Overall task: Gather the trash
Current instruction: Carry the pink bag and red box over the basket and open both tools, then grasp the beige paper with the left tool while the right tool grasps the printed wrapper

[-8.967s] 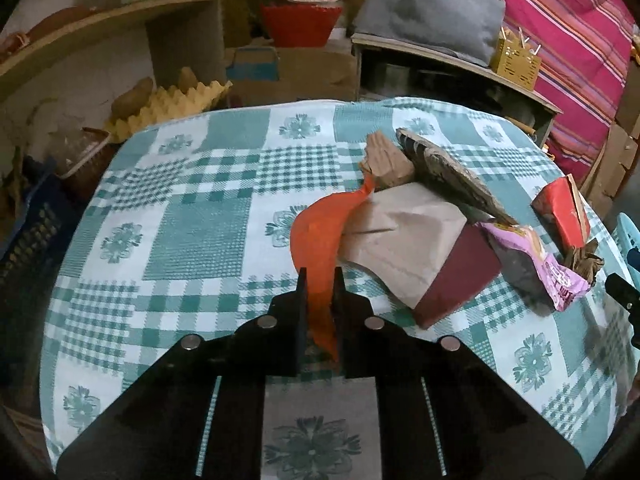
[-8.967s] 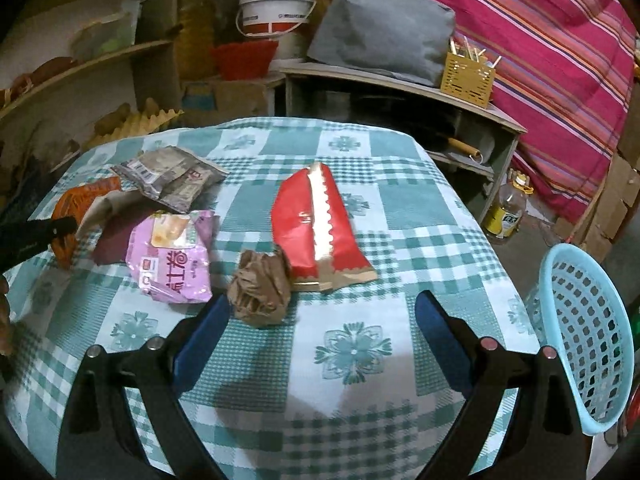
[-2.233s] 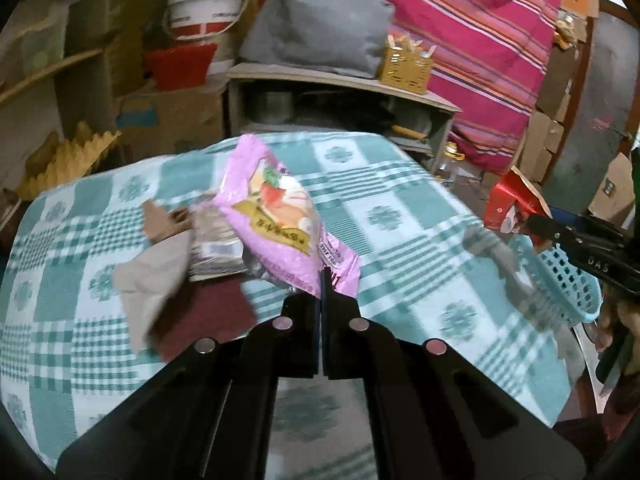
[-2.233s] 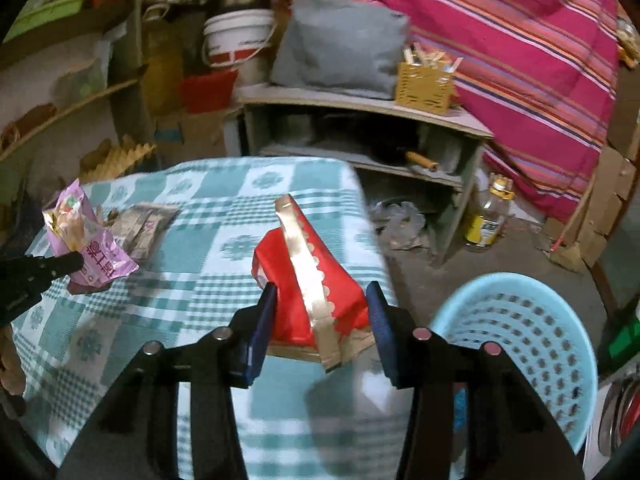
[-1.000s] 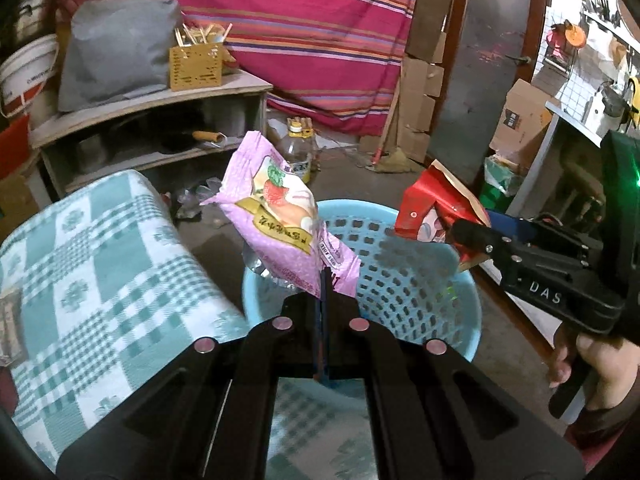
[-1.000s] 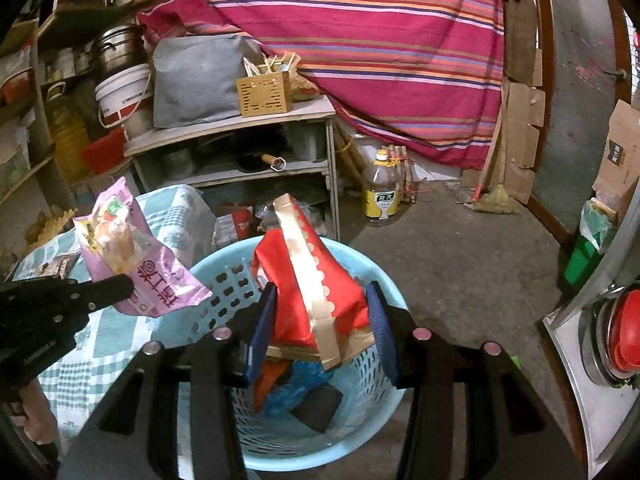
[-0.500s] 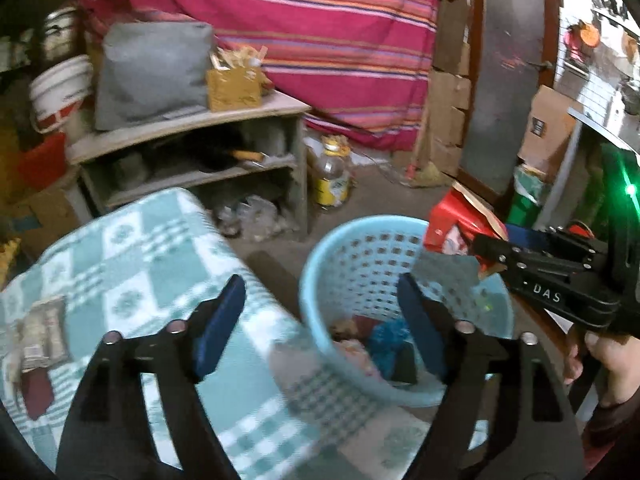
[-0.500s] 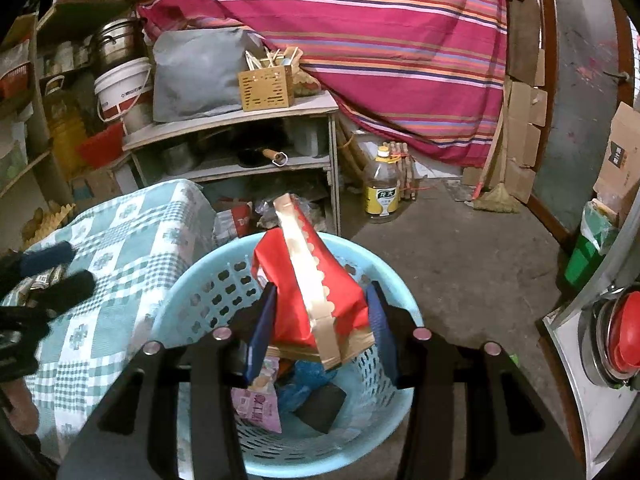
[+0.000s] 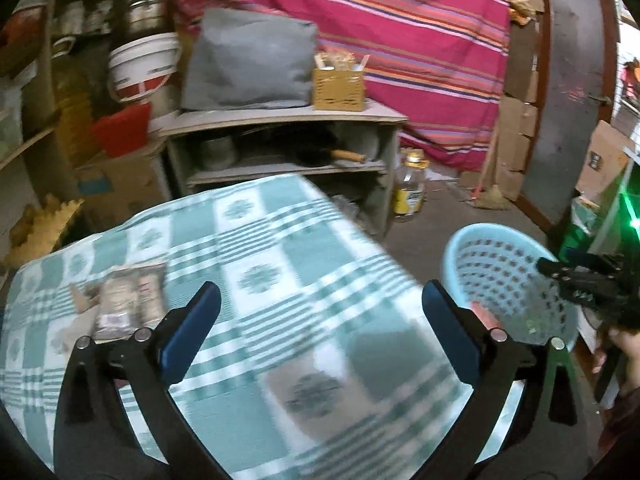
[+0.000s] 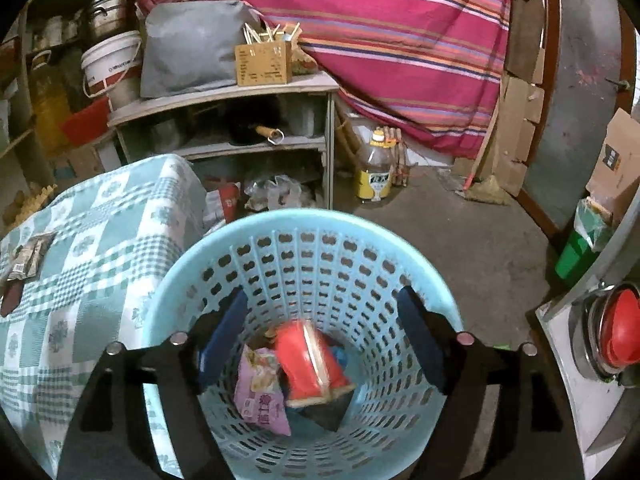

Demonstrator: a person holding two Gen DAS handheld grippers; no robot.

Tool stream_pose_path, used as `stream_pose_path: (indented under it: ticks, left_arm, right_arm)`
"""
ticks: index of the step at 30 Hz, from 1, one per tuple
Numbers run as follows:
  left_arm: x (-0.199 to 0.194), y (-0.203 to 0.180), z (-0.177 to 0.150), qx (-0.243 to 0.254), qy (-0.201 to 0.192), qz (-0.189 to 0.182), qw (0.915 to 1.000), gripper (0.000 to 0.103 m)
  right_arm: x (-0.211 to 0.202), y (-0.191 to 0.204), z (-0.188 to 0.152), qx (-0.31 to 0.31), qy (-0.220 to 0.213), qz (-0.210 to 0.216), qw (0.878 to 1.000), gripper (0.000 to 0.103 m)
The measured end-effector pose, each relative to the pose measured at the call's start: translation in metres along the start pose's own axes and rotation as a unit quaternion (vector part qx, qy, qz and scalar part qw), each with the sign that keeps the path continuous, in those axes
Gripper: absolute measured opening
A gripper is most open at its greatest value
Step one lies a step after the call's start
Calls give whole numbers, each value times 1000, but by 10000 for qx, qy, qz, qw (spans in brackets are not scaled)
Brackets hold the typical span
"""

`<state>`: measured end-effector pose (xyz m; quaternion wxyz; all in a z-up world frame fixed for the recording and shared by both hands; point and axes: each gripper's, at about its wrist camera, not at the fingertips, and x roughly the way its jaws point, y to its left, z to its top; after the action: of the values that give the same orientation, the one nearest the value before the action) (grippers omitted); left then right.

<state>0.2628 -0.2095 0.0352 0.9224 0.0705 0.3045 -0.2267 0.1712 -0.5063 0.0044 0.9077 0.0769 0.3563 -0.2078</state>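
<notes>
My right gripper (image 10: 320, 344) is open and empty over the light blue basket (image 10: 304, 224). Inside the basket lie the red packet (image 10: 308, 364), blurred as it drops, and the pink snack bag (image 10: 260, 392). My left gripper (image 9: 320, 328) is open and empty above the checked tablecloth (image 9: 280, 240). A grey-brown wrapper (image 9: 128, 300) and brown paper scraps (image 9: 82, 300) lie on the table at its left. The basket (image 9: 500, 264) and the right gripper (image 9: 580, 276) show at the right of the left wrist view.
A grey shelf unit (image 10: 224, 120) with a cushion and a yellow box stands behind the table. An oil bottle (image 10: 374, 174) stands on the concrete floor. A striped cloth hangs behind. A metal unit with a red knob (image 10: 616, 340) is at the right.
My right gripper has opened and the red packet has fallen into the basket. My left gripper, open since dropping the pink bag, has swung back left over the table.
</notes>
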Motion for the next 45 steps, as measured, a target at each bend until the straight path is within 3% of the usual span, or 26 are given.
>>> stream_pose_path:
  ticks: [5, 7, 12, 19, 27, 33, 36, 38, 45]
  left_arm:
    - [-1, 50, -15, -69, 58, 393, 9992, 97]
    - [-3, 74, -23, -172, 96, 479, 9987, 97]
    - [-4, 126, -42, -251, 174, 948, 9950, 97]
    - [-2, 191, -69, -714, 305, 1258, 9890, 97]
    - [5, 222, -78, -821, 417, 1283, 9875, 97]
    - [12, 231, -83, -889, 652, 983, 9890, 71]
    - [17, 231, -84, -848, 759, 823, 9901, 51]
    - [20, 230, -85, -761, 812, 877, 9899, 33]
    - [3, 242, -80, -837, 609, 809, 9913, 20]
  right_arm:
    - [-1, 18, -5, 20, -34, 6, 10000, 85]
    - [-2, 29, -5, 1, -70, 24, 10000, 91]
    - [-6, 63, -6, -175, -184, 105, 9996, 92]
    - [-2, 116, -13, -437, -146, 241, 9986, 93]
    - [2, 166, -16, -627, -149, 441, 9969, 93]
    - [0, 198, -18, -789, -160, 604, 9949, 93]
    - [3, 210, -19, -857, -92, 683, 9939, 93]
    - [4, 221, -21, -906, -66, 742, 9931, 93]
    - [3, 271, -20, -1236, -94, 999, 9872, 93]
